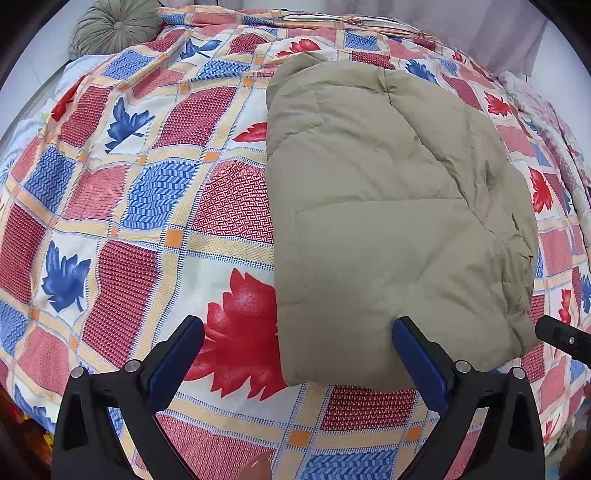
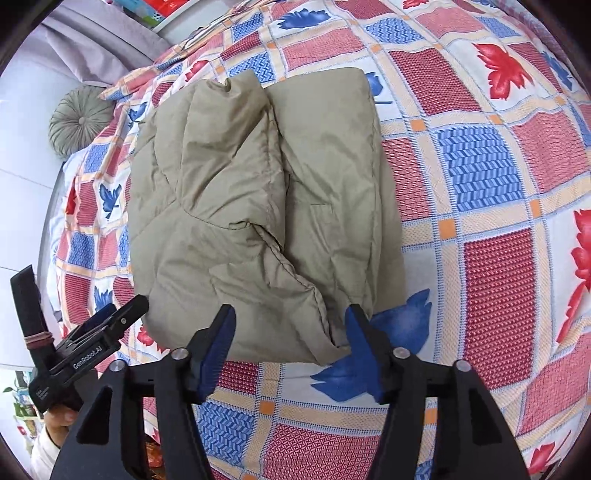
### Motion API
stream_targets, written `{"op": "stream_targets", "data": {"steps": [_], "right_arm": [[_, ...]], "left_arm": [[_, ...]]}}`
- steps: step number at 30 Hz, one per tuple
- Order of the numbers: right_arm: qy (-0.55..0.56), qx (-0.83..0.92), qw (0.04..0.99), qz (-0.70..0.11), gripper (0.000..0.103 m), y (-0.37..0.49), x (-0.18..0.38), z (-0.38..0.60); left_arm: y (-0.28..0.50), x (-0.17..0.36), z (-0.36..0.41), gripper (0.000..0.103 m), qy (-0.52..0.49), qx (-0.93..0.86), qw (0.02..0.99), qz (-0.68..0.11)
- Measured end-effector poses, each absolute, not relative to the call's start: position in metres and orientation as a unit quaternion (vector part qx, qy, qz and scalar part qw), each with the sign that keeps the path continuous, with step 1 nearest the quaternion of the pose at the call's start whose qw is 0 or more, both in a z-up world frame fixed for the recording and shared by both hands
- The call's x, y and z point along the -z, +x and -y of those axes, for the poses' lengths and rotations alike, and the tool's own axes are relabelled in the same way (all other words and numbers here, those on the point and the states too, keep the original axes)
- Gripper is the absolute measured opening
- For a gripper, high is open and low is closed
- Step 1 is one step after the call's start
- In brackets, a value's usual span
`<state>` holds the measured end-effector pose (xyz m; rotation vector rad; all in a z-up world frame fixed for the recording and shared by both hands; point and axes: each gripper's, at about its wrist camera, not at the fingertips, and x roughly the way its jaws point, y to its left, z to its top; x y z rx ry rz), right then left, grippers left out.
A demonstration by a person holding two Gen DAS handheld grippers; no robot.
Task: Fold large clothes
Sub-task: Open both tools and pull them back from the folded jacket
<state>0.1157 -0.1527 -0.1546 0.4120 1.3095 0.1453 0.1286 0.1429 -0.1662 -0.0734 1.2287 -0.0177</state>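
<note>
While both grippers hang open, khaki jacket (image 1: 388, 221) folded on patterned bedspread (image 1: 147, 184)

A bed (image 1: 155, 229) under a leaf-patterned checked cover fills the room; a round green cushion (image 1: 112, 27) sits at its far corner by grey curtains (image 2: 96, 40).
</note>
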Motion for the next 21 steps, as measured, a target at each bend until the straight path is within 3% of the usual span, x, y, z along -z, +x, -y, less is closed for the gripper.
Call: {"op": "stream_targets", "data": {"steps": [4,14,15,16,21], "right_arm": [[0.19,-0.055,0.77,-0.606,0.082,0.107,0.146,0.154],[0.138,-0.028,0.787,-0.6,0.086,0.072,0.098,0.143],[0.128,-0.026,0.793,-0.595,0.091,0.067,0.092,0.141],[0.118,-0.025,0.798,-0.59,0.103,0.062,0.085,0.138],[0.088,-0.018,0.817,-0.57,0.103,0.045,0.048,0.133]], "left_arm": [[0.115,0.149,-0.148,0.102,-0.04,0.0,0.819,-0.572],[0.067,0.085,-0.158,0.102,-0.043,-0.005,0.823,-0.567],[0.063,0.079,-0.157,0.102,-0.041,-0.005,0.823,-0.567],[0.058,0.073,-0.156,0.102,-0.037,-0.005,0.824,-0.565],[0.038,0.038,-0.152,0.102,-0.024,-0.009,0.837,-0.546]]}}
